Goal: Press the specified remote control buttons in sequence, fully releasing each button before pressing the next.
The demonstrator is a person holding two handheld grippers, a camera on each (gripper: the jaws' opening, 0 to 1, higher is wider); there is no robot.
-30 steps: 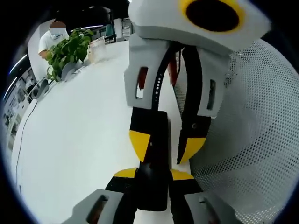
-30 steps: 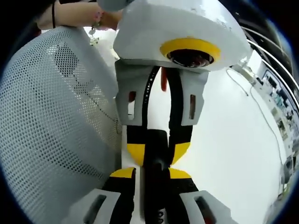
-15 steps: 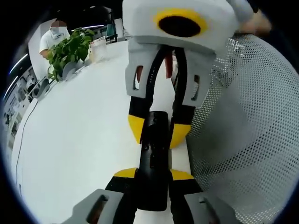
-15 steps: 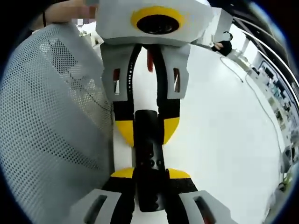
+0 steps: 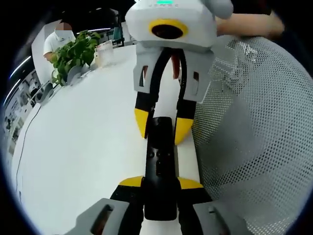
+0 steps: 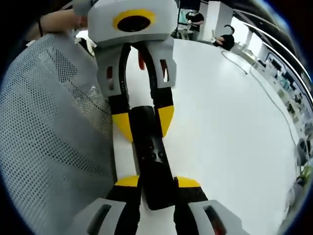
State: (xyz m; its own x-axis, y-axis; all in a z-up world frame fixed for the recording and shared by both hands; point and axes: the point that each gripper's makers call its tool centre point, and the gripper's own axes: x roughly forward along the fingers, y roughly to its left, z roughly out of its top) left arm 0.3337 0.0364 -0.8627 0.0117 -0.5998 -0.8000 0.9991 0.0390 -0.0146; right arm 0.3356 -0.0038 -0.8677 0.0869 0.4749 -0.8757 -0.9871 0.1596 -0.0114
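A black remote control (image 5: 159, 156) lies lengthwise on the white table (image 5: 88, 147) between two grippers that face each other. My left gripper (image 5: 160, 182) is shut on the remote's near end. My right gripper (image 5: 161, 126) comes in from the top, and its yellow fingertips (image 5: 141, 122) flank the remote's far end. In the right gripper view the remote (image 6: 149, 147) shows small buttons. My right gripper (image 6: 157, 182) straddles its near end loosely, and the left gripper (image 6: 143, 125) holds the far end.
A white perforated mesh object (image 5: 254, 132) stands close beside the remote, also seen as the mesh (image 6: 49, 137). A person's forearm (image 5: 249, 24) reaches over it. A potted plant (image 5: 73, 54) and a seated person (image 5: 56, 36) are at the table's far end. A cable (image 6: 274, 112) crosses the table.
The right gripper has drawn back along the remote, away from the left gripper, uncovering more of the remote. The remote has stayed fixed in the left gripper's jaws.
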